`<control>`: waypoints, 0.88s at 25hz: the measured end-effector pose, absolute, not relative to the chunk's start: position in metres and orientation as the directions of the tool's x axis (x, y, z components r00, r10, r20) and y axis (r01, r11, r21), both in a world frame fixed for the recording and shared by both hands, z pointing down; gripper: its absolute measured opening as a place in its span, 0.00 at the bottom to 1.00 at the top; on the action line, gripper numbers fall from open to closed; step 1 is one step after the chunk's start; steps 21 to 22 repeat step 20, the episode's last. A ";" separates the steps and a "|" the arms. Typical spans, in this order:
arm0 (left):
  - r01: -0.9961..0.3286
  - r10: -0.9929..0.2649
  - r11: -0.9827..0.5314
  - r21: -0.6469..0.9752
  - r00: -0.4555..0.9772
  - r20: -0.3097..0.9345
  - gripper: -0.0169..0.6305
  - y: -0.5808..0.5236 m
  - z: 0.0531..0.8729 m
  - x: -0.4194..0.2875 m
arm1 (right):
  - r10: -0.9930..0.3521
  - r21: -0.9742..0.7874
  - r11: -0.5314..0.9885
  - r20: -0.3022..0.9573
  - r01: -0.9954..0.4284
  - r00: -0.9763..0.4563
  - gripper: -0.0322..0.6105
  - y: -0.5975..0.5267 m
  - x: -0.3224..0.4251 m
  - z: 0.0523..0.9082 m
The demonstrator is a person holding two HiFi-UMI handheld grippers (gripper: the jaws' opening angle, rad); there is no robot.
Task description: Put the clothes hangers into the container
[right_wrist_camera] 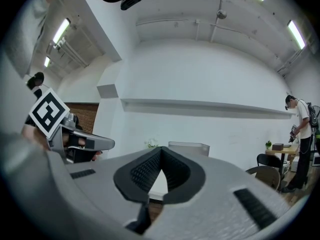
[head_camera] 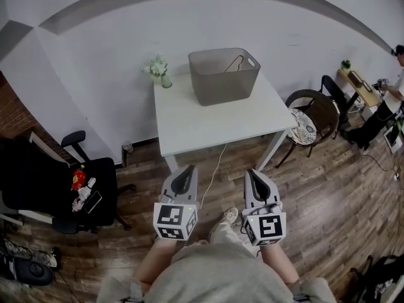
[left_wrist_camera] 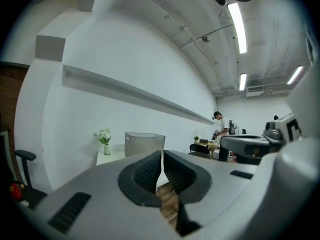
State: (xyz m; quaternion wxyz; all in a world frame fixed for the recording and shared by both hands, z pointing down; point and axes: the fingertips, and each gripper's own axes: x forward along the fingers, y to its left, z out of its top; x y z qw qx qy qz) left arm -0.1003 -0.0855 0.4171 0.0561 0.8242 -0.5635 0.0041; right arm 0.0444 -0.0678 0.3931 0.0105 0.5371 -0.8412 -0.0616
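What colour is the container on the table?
The container is translucent grey; the head view shows it best.

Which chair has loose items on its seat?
The black office chair left of the table; the round chair on the right holds only a patterned cushion.

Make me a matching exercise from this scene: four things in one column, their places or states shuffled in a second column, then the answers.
1. container
2. flower vase
3. black office chair
4. left gripper

A. shut, holding nothing
B. on the floor, left of the table
C. at the table's far left corner
D. on the table, a hanger inside

Pairs: 1-D, 2-C, 3-B, 4-A
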 end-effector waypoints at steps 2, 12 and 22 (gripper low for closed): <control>-0.929 -0.928 -0.358 0.089 0.364 0.072 0.05 -0.085 0.418 -0.099 | -0.906 0.111 0.414 -0.044 -0.903 -0.421 0.04 -0.067 0.046 0.395; -0.930 -0.929 -0.356 0.088 0.362 0.073 0.05 -0.084 0.419 -0.098 | -0.910 0.111 0.409 -0.022 -0.906 -0.414 0.04 -0.065 0.051 0.404; -0.929 -0.928 -0.360 0.087 0.367 0.073 0.05 -0.084 0.417 -0.099 | -0.907 0.104 0.418 -0.003 -0.902 -0.421 0.04 -0.064 0.048 0.404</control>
